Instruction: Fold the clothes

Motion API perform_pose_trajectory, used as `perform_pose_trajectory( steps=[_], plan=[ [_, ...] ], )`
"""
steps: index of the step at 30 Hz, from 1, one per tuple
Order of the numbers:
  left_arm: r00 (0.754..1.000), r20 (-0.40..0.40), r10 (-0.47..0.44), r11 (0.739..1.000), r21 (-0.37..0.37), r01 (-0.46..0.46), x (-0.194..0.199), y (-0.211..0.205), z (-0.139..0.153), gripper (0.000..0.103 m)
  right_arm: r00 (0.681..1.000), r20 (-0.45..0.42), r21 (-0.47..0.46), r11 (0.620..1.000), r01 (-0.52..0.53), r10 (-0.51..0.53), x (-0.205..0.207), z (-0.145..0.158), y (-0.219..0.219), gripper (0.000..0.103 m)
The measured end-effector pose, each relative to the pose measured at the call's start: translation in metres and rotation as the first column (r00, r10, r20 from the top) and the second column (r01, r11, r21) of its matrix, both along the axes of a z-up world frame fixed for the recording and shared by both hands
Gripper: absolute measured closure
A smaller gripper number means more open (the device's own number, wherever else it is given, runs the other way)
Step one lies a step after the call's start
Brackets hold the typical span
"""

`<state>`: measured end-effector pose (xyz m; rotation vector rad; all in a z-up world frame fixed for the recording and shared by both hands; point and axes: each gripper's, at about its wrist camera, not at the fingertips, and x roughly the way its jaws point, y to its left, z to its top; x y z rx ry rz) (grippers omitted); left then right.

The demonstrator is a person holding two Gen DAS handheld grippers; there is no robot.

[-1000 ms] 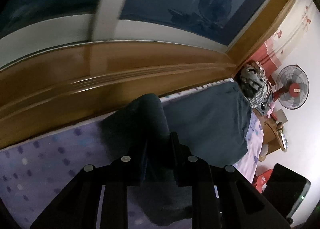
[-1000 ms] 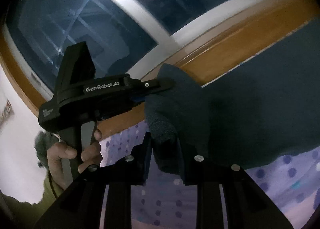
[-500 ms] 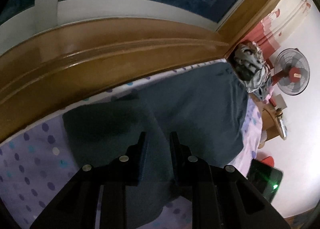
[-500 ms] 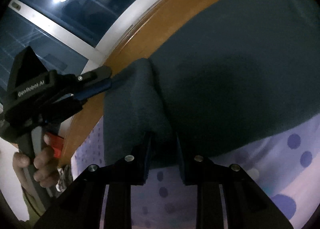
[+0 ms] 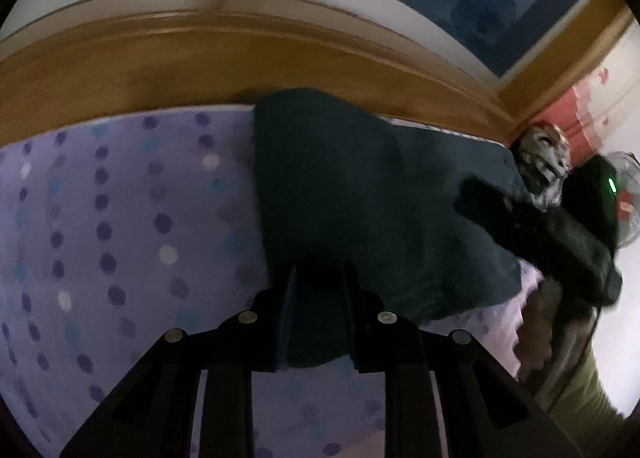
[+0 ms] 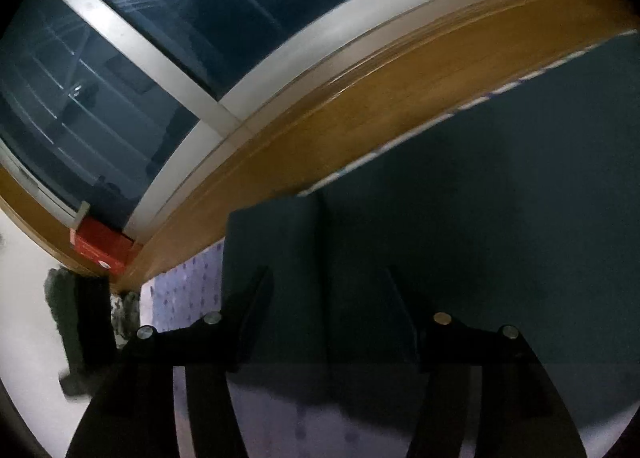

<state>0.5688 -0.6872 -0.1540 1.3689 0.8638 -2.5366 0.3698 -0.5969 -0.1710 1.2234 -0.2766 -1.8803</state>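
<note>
So we've got the dark teal garment (image 5: 360, 210) lying on the bed (image 5: 120, 218), up against the bed's far edge by the wooden sill (image 5: 200, 66). Our left tool (image 5: 318, 278) is pinching a fold of it. Our right tool (image 6: 328, 290) is spread wide over the cloth, gripping nothing. A fan (image 5: 626, 194) stands off past the bed's far corner.

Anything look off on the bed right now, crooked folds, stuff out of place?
Nothing stands out. The dark garment lies flat on the dotted sheet, its folded edge fairly straight. The left tongs grip its near edge; the right tongs are open above it.
</note>
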Motion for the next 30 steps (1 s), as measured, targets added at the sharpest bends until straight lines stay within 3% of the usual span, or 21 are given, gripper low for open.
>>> perform_pose_trajectory(
  steps=[3, 4, 5, 6, 10, 13, 19, 23, 26, 30],
  plan=[
    [0.999, 0.001, 0.051, 0.999, -0.002, -0.051, 0.006, 0.004, -0.003, 0.081, 0.997, 0.033, -0.001, 0.998, -0.070, 0.070, -0.020, -0.017, -0.025, 0.048],
    [0.999, 0.005, 0.052, 0.999, -0.006, -0.052, 0.006, 0.006, -0.004, 0.081, 0.994, 0.044, 0.005, 0.995, -0.097, 0.097, -0.025, -0.023, -0.035, 0.057],
    [0.999, 0.009, 0.051, 0.999, -0.011, -0.051, 0.007, 0.008, -0.005, 0.081, 0.991, 0.042, 0.002, 0.992, -0.126, 0.126, -0.027, -0.027, -0.042, 0.084],
    [0.999, 0.013, 0.051, 0.999, -0.016, -0.050, 0.007, 0.010, -0.005, 0.081, 0.987, 0.027, 0.007, 0.987, -0.161, 0.161, -0.026, -0.027, -0.052, 0.093],
    [0.998, 0.029, 0.049, 0.998, -0.035, -0.048, 0.009, 0.018, -0.009, 0.076, 0.972, -0.134, 0.095, 0.979, -0.182, 0.194, -0.013, -0.011, -0.066, 0.093],
    [0.998, 0.040, 0.047, 0.998, -0.050, -0.045, 0.010, 0.024, -0.011, 0.073, 0.954, -0.200, 0.206, 0.961, -0.185, 0.226, -0.008, -0.026, -0.071, 0.092],
    [0.999, 0.041, -0.019, 0.997, -0.068, 0.022, 0.006, 0.016, 0.002, 0.073, 0.961, -0.219, 0.181, 0.975, -0.129, 0.168, -0.001, -0.009, -0.055, 0.091],
    [0.998, 0.006, -0.065, 0.995, -0.070, 0.065, -0.006, 0.003, 0.013, 0.073, 0.929, -0.346, 0.163, 0.983, -0.080, 0.133, 0.038, 0.027, -0.020, 0.088],
    [0.995, 0.003, -0.097, 0.993, -0.069, 0.097, -0.019, -0.002, 0.011, 0.073, 0.928, -0.342, 0.171, 0.981, -0.094, 0.149, 0.073, 0.028, -0.006, 0.087],
    [0.990, 0.010, -0.140, 0.987, -0.075, 0.140, -0.037, -0.006, 0.004, 0.073, 0.958, -0.264, 0.185, 0.981, -0.064, 0.113, 0.097, 0.002, 0.001, 0.087]
  ],
)
